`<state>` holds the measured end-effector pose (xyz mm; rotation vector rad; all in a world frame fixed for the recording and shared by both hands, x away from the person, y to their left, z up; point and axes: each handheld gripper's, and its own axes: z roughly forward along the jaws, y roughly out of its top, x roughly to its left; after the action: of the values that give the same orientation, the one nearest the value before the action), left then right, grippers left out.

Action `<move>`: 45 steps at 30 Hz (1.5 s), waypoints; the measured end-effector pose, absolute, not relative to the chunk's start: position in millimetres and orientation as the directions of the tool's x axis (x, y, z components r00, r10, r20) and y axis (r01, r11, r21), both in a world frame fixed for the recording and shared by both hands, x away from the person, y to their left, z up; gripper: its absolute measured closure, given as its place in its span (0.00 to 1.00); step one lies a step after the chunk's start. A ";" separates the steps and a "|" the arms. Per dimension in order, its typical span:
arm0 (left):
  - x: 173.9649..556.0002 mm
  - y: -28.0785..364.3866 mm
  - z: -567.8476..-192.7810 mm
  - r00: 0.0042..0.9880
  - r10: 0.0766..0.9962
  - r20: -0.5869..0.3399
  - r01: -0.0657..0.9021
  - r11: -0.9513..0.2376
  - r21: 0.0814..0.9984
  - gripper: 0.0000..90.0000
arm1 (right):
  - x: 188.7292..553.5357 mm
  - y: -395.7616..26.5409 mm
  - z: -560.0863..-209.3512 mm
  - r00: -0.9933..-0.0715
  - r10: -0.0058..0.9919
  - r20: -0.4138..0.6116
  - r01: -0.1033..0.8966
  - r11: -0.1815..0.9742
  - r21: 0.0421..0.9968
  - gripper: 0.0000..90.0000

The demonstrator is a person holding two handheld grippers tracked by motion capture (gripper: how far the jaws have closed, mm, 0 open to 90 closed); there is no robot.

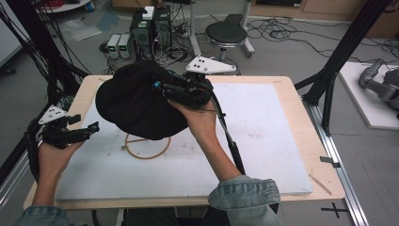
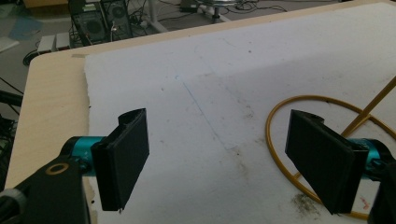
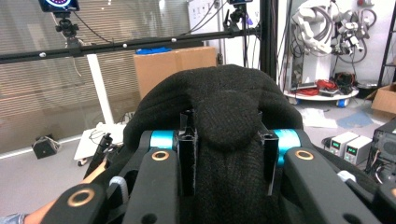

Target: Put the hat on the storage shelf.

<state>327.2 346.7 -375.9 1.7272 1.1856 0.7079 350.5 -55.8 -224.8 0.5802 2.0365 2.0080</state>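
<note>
While the high view shows the right gripper [image 1: 162,86] lifting a black knit hat [image 1: 134,99] over a yellow wire stand [image 1: 147,146] mid-table, the right gripper view reveals its jaws pinching a fold of knit. Near the left edge, the left gripper [image 2: 219,161] hangs wide apart, empty, above the white board [image 2: 210,74].
</note>
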 end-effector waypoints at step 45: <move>324.8 356.1 -373.4 0.354 0.935 -0.028 0.412 -0.129 0.902 0.24 | 375.4 -18.4 -260.4 -0.865 0.453 0.214 0.280 0.083 0.956 0.57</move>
<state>324.8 356.1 -373.4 1.7140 1.2060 0.7270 375.4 -18.4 -260.4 0.7534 2.2060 1.8946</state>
